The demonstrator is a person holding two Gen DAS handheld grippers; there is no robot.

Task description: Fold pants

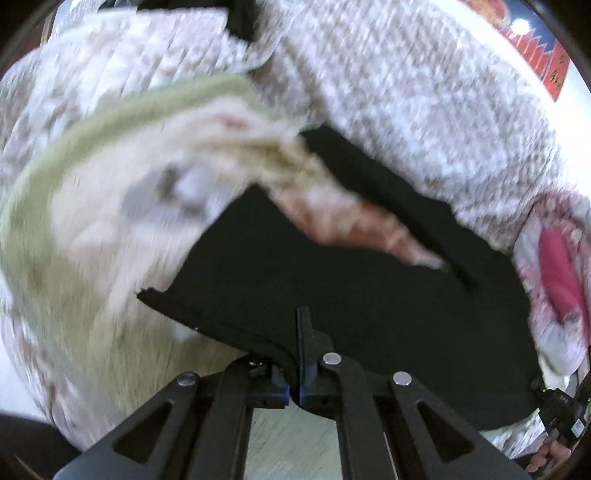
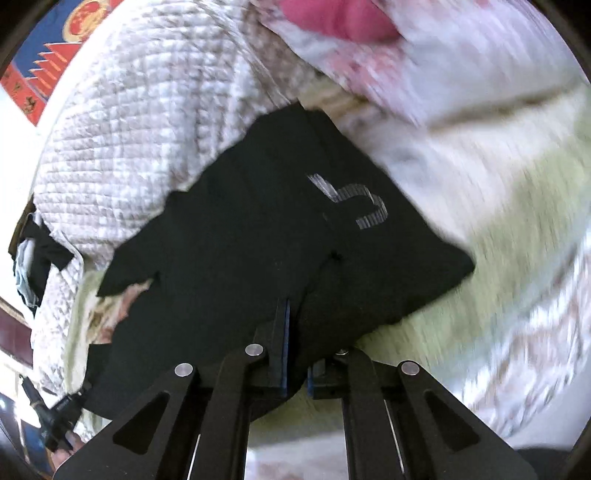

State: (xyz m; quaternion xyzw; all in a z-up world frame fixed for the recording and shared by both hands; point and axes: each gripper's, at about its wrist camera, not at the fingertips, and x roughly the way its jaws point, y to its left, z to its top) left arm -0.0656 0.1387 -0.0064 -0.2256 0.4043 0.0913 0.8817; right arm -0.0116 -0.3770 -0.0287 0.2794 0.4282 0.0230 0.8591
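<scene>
The black pants (image 1: 332, 280) hang and spread in front of my left gripper (image 1: 295, 354), which is shut on their edge. In the right wrist view the black pants (image 2: 258, 229) carry a grey striped logo (image 2: 358, 203). My right gripper (image 2: 295, 332) is shut on the fabric, which bunches over its right finger. The pants are held up over a bed. Both views are motion-blurred. The other gripper shows at the edge of each view, the right one (image 1: 561, 410) and the left one (image 2: 55, 417).
A quilted beige-and-white bedspread (image 1: 406, 92) covers the bed beneath. A pale green blanket (image 1: 74, 192) lies at the left, and it also shows in the right wrist view (image 2: 498, 258). A pink pillow (image 2: 332, 18) lies beyond. A red and blue wall hanging (image 2: 40, 74) is behind.
</scene>
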